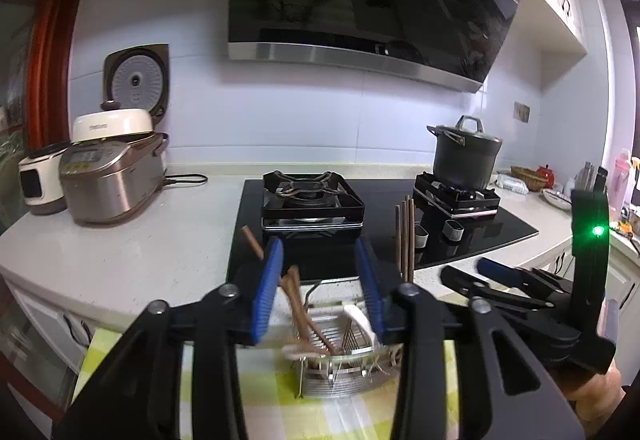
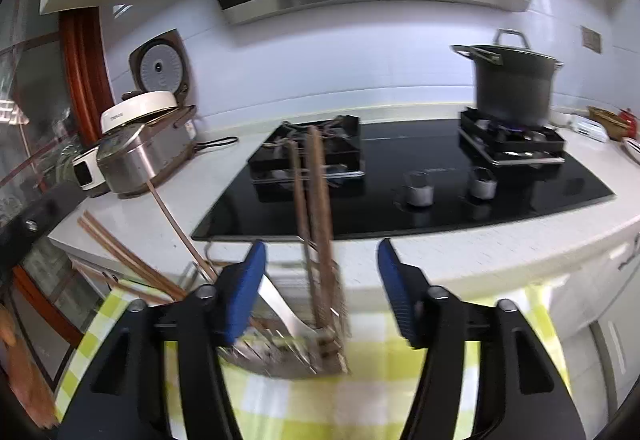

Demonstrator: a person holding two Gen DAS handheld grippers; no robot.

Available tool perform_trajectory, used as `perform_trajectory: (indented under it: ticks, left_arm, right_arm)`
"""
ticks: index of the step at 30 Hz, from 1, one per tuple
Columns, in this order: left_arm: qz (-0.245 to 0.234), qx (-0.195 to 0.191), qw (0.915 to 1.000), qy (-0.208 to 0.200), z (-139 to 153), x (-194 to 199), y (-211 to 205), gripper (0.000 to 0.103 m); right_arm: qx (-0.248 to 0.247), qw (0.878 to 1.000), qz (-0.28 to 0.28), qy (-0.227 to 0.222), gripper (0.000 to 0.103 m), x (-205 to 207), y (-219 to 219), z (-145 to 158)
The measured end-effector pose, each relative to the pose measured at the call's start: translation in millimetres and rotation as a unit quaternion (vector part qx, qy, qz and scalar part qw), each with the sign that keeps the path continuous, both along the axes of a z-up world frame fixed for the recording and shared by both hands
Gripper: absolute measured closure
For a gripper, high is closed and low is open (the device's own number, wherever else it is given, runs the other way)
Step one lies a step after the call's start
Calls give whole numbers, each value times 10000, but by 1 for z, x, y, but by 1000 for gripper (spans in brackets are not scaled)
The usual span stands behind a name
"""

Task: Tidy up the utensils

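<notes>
Brown chopsticks (image 2: 318, 224) standing upright in a wire utensil basket (image 1: 344, 380) on a green checked cloth (image 2: 400, 396), at the counter's front edge before the black stove (image 2: 420, 175); more chopsticks (image 1: 296, 304) leaning inside; left gripper (image 1: 322, 280) spread open above, grasping nothing; right gripper (image 2: 322, 290) likewise released, straddling the upright sticks.
</notes>
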State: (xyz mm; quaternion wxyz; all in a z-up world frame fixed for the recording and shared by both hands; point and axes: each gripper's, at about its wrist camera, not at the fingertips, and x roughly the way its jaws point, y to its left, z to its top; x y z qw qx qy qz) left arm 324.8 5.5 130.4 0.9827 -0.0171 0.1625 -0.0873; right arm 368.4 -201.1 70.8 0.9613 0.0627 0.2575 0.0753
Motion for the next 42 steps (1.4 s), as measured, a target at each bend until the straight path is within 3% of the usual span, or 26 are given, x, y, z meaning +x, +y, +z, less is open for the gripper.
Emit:
perform_trajectory:
  ticks: [8, 17, 19, 28, 33, 42]
  left_arm:
    - [92, -236, 9993, 261, -42, -68, 15, 39]
    - [328, -371, 9965, 670, -119, -151, 8, 11]
    - [433, -236, 9968, 627, -130, -169, 2, 4]
    - [601, 205, 9950, 768, -130, -176, -23, 4]
    - [532, 124, 9955, 775, -128, -172, -26, 4]
    - [684, 190, 9955, 631, -125, -156, -31, 4]
  right_arm:
    - [-215, 9988, -430, -27, 23, -73, -32, -33]
    - [-266, 9977, -616, -54, 19, -180, -45, -85]
    - [-312, 9973, -640, -159, 19, -197, -47, -88]
    - [-373, 9979, -528, -51, 19, -211, -50, -77]
    - [-157, 9992, -378, -6, 19, -206, -48, -76]
    - [-215, 9993, -277, -142, 19, -196, -39, -73]
